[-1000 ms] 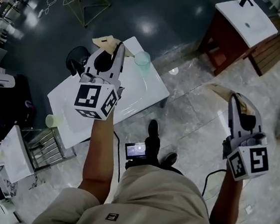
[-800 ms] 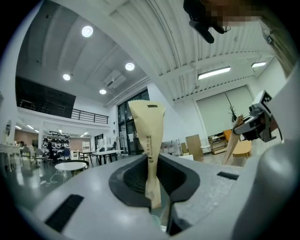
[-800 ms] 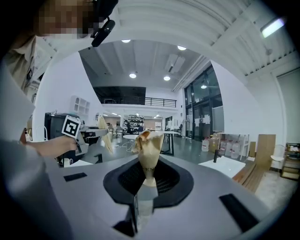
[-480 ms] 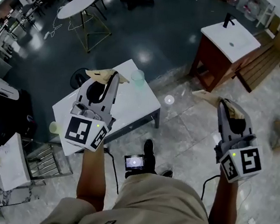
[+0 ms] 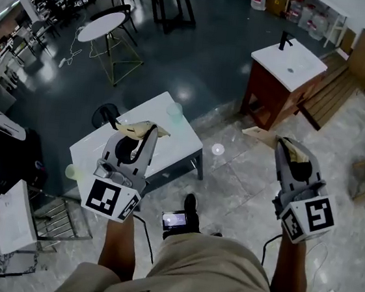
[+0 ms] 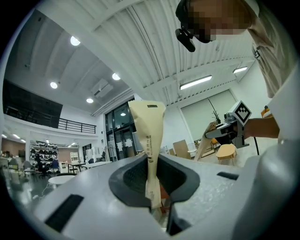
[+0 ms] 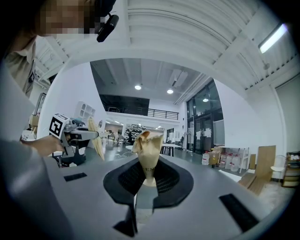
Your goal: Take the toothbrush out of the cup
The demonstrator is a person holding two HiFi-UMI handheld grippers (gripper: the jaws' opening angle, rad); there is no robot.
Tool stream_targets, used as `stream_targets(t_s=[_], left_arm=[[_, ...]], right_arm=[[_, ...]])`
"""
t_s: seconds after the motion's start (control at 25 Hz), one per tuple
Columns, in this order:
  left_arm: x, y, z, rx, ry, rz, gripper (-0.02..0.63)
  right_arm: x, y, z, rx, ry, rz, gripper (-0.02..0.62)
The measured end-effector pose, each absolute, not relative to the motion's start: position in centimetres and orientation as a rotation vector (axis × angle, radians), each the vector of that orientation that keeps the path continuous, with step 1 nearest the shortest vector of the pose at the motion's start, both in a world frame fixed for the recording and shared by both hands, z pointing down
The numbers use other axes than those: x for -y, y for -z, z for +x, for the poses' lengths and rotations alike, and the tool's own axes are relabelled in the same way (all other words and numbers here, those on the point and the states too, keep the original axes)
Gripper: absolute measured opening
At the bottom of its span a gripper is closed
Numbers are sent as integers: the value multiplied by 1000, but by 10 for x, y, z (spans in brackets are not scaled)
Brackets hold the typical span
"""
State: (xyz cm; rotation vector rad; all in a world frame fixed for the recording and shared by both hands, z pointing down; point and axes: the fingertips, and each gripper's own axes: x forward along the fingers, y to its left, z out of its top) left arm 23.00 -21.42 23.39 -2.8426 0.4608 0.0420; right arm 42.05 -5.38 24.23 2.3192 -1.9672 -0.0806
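**Both grippers full of paper, cup out of reach**

A standing person holds the left gripper (image 5: 143,131) and the right gripper (image 5: 287,146) level and high over the floor. Neither is free for the job. The left fingers (image 6: 89,190) are pressed onto a cream paper sleeve (image 6: 149,126) that flares out past their tips. The right fingers (image 7: 84,197) pinch a crumpled tan paper (image 7: 147,140) in the same way.

The cup (image 5: 175,110), pale and translucent, stands on the white tabletop (image 5: 169,150), at its far corner. It is beyond and well below the left fingers, and well apart from the right ones. Whether the toothbrush is in it cannot be told at this size.

With both grips taken and both tools held clear of the tabletop, this looks like a carry or a pause, not a reach, and the task appears not yet begun.
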Motion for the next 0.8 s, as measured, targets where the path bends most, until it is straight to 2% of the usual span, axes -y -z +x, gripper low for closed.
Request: stream_targets(t_s=[0.8], left_arm=[[177,-254,213,-458,-8,-2880,43]], right_arm=[[29,-242,403,1989,96,2280,31]])
